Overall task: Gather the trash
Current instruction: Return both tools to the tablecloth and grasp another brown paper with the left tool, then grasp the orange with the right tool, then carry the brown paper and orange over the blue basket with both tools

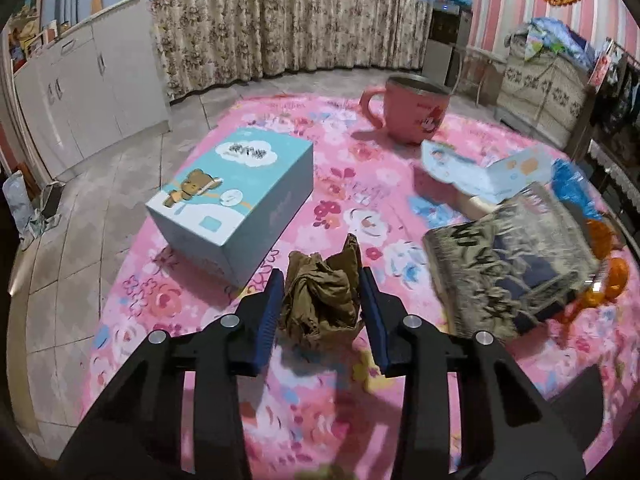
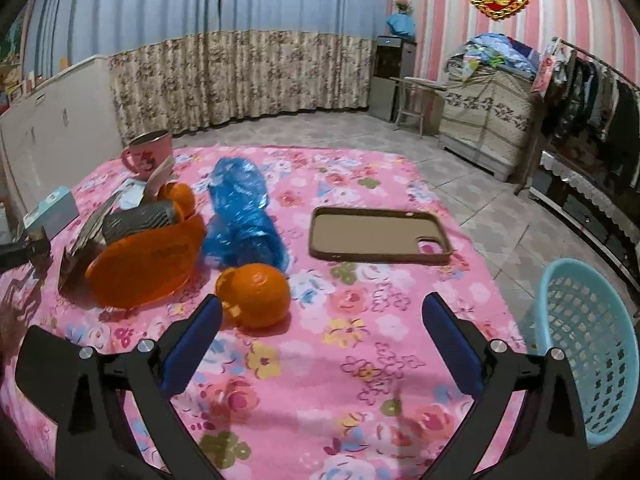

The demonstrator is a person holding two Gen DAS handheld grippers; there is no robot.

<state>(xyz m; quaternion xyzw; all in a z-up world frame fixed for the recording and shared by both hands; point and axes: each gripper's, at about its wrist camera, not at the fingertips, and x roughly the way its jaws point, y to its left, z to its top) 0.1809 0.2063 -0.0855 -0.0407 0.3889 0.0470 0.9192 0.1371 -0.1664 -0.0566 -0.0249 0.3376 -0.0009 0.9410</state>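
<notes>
Lower centre of the left view: the left gripper [image 1: 320,300] is pinching a crumpled brown paper wad [image 1: 320,300] between ribbed blue pads, over the pink floral cloth [image 1: 340,200]. The right gripper [image 2: 322,320] is standing spread wide and empty; a smooth round orange [image 2: 256,300] is lying beside its left finger, and a latticed blue plastic basket [image 2: 592,344] is sitting at lower right.

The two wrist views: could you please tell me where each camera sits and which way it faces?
Left wrist: on the left gripper, angled down at the table; its fingers flank crumpled brown paper beside a blue box.
Right wrist: on the right gripper, angled down across the table toward an orange, jaws wide apart; blue basket at right.
Shared: pink mug, floral tablecloth.
</notes>
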